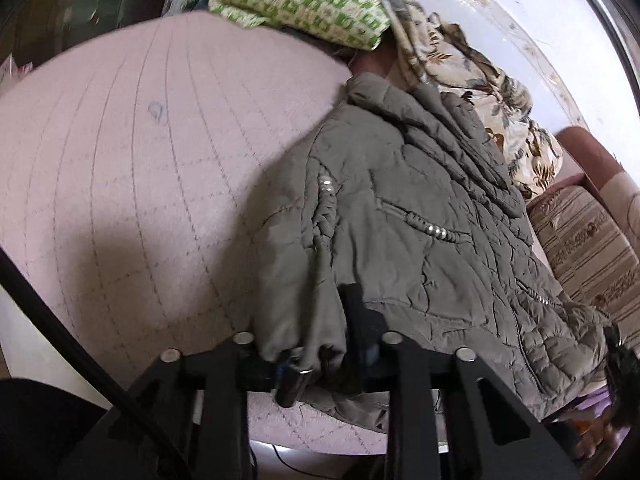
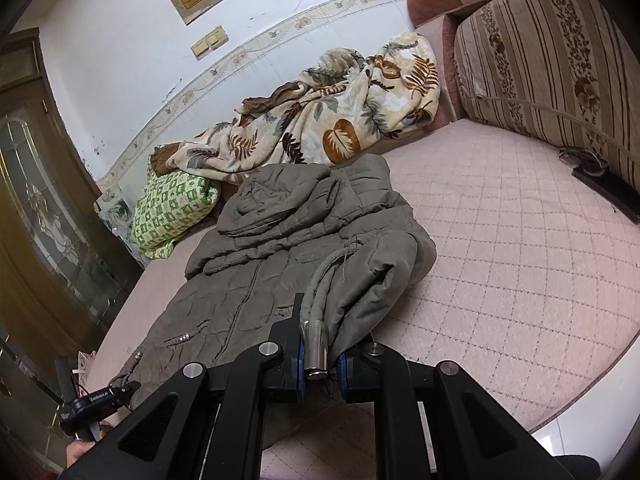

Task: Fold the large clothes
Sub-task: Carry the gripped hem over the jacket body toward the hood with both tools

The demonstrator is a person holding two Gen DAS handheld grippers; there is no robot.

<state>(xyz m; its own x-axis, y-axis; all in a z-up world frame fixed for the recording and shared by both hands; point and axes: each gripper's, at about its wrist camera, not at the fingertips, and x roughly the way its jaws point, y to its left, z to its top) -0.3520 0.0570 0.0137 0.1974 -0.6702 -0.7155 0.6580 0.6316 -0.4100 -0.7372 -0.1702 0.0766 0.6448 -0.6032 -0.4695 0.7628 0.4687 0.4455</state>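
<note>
Risk: the left tongs (image 1: 320, 354) pinch only a bunched edge of fabric near a metal-tipped drawstring end; padded cloth is slippery, so a fast lift would likely pull the hem free. Risk: the right tongs (image 2: 322, 364) are pressed together on a sleeve cuff along with a shiny cylindrical metal cord tip (image 2: 316, 350); if the pads bear mainly on the metal, the cloth behind it could slide out. Uneven pull between the two sides would skew the fold line

The olive-grey quilted hooded jacket (image 2: 256, 264) lies spread on the pink quilted bed cover (image 2: 500, 248), directly ahead of both tongs, hood farthest from them. The zip runs away from the right tongs up the garment's middle; small bright studs mark the pocket seams. One sleeve is doubled over the body just ahead of the right tongs. The surface is creased throughout. Beyond the hood sit a leaf-print cream blanket (image 2: 328, 120) and a green-and-white patterned folded cloth (image 2: 172, 208), both clear of the jacket body
</note>
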